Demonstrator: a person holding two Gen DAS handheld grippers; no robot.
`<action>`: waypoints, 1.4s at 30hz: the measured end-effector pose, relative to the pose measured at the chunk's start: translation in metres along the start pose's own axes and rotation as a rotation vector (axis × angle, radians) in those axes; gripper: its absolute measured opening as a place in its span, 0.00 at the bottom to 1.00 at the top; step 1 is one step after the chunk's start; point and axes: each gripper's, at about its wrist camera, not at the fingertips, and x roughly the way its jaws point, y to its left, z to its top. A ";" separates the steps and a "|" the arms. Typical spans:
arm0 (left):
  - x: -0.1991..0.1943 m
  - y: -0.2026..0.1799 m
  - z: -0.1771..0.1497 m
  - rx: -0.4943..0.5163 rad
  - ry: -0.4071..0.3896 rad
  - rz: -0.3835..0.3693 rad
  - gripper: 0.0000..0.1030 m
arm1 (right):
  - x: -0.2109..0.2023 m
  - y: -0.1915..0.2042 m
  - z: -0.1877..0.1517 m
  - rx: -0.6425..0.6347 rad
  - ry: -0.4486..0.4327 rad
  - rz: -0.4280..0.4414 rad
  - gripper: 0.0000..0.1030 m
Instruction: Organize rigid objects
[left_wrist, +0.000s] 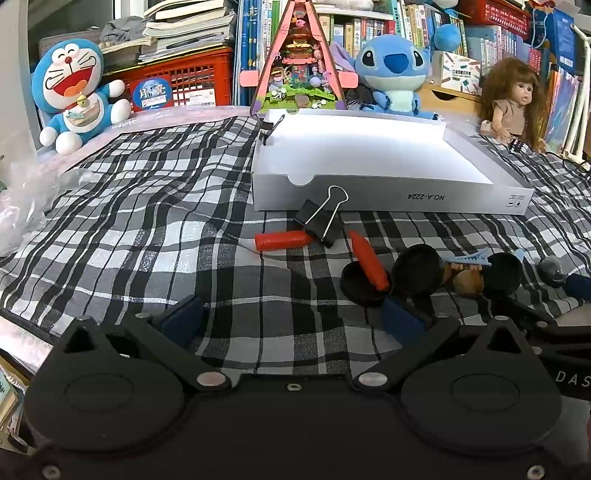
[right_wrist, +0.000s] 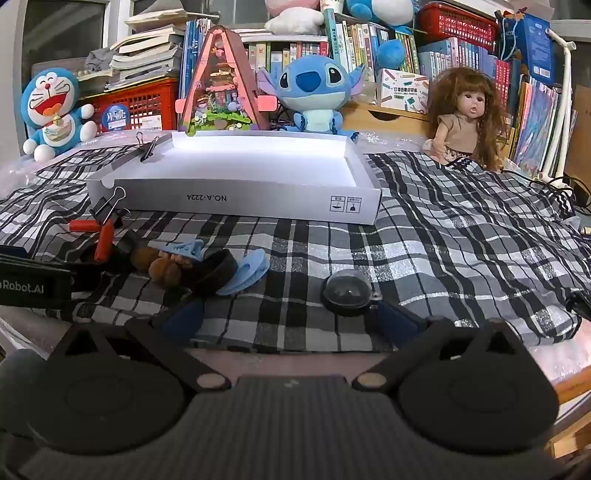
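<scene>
A: What is laid out on the black-and-white checked cloth covering the table?

B: A shallow white cardboard box lid, printed "NO.A-2224" upside down on its near wall, sits open-side up toward the back. A small black binder clip grips its far left corner.

A: And the loose pieces?

B: They lie in a cluster just in front of the lid. A large black binder clip with silver wire handles rests against a red crayon-shaped stick. A second red stick lies tilted across a round black lid. Beside it are two more round black lids, a light blue hair clip, a narrow blue alligator clip and brown rounded lumps. A dark domed round object sits apart on the right.

A: How do the tongs stand?

B: The left tongs are spread wide, holding nothing, low over the cloth; the right blue pad is just beside the nearest black lid. The right tongs are also wide apart and empty, with the domed object near the right pad.

A: Behind the table?

B: A blue-and-white cat plush, a blue alien plush and a long-haired doll.
</scene>
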 end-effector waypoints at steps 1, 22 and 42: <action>0.000 0.000 0.000 -0.002 0.000 -0.002 1.00 | 0.000 0.000 0.000 0.000 -0.001 0.000 1.00; 0.000 0.000 0.000 0.001 -0.009 0.001 1.00 | 0.000 0.000 0.001 0.000 0.004 0.000 1.00; 0.000 0.000 0.000 0.001 -0.012 0.002 1.00 | 0.001 0.001 0.000 0.001 0.007 0.000 1.00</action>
